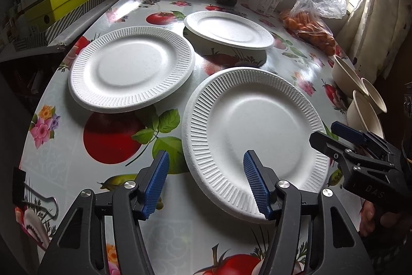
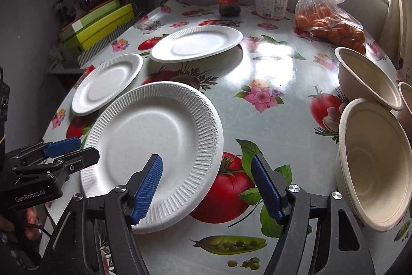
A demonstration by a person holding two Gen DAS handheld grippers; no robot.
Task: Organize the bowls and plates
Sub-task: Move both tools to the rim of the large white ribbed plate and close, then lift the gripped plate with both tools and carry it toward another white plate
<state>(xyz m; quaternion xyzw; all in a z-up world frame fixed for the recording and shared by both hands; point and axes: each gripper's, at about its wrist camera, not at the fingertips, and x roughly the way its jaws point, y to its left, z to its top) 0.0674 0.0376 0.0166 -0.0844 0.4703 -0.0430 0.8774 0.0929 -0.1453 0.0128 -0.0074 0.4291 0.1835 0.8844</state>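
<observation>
My left tongs (image 1: pixel 206 182) and my right tongs (image 2: pixel 207 187) both stand apart, and nothing is clamped in them. Each pair straddles the rim of the near plate (image 2: pixel 152 143), from opposite sides, but the pads do not press it. Two more plates (image 1: pixel 131 71) (image 1: pixel 229 28) lie further on the desk (image 2: pixel 267 115). The bowls (image 2: pixel 373 164) stand at the right edge, one leaning on another.
</observation>
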